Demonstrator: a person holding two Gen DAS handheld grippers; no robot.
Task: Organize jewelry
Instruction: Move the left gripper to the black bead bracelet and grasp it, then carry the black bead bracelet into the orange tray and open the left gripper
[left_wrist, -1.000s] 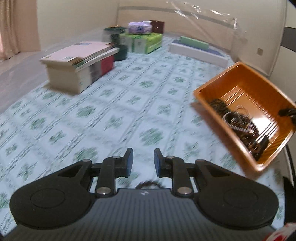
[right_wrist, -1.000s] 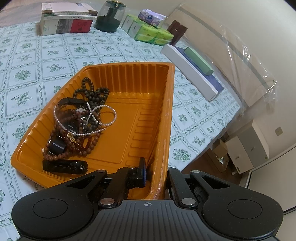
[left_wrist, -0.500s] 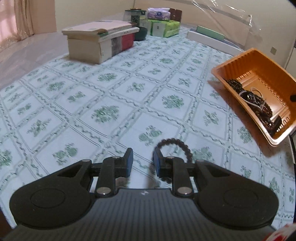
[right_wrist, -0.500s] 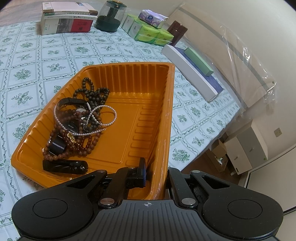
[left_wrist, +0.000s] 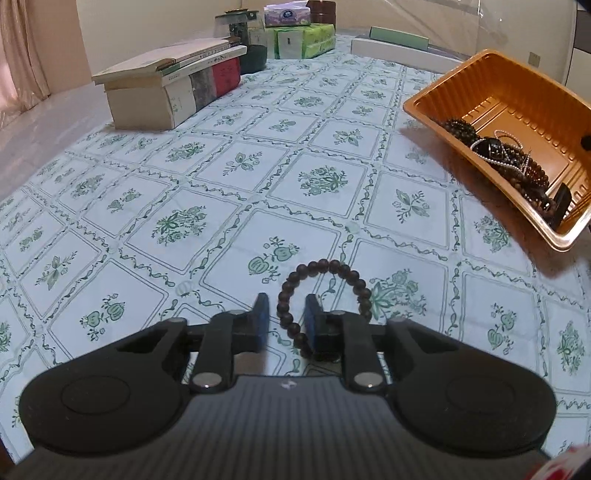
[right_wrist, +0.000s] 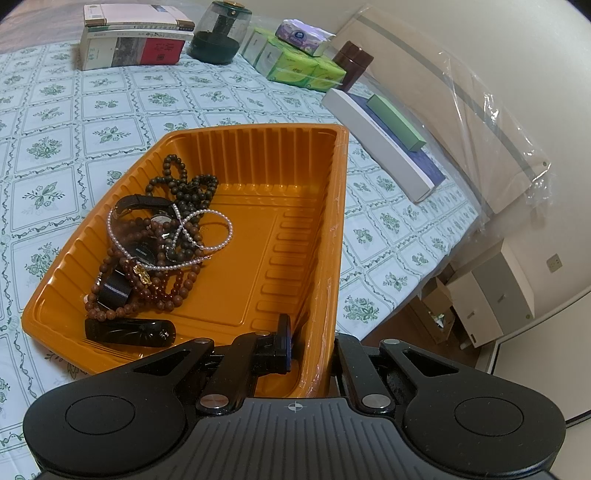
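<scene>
A dark beaded bracelet (left_wrist: 325, 291) lies on the flowered tablecloth. My left gripper (left_wrist: 284, 314) is open, and the bracelet's near left arc lies between its fingers. The orange tray (left_wrist: 436, 114) stands tilted at the right and holds a heap of bead strings, a pearl strand and watches (left_wrist: 506, 158). My right gripper (right_wrist: 312, 343) is shut on the tray's near wall (right_wrist: 325, 295), one finger inside and one outside. In the right wrist view the jewelry heap (right_wrist: 162, 236) lies at the tray's left side, with a black case (right_wrist: 129, 332) nearest.
A stack of books (left_wrist: 173, 81) stands at the far left of the table. A dark glass jar (left_wrist: 240, 40), green tissue packs (left_wrist: 303, 40) and a long white box (left_wrist: 399, 51) line the far edge. The table's right edge drops to the floor (right_wrist: 413, 325).
My left gripper has dropped toward the table and moved forward, so the bracelet's arc now lies between its fingers. The right gripper and tray have not moved.
</scene>
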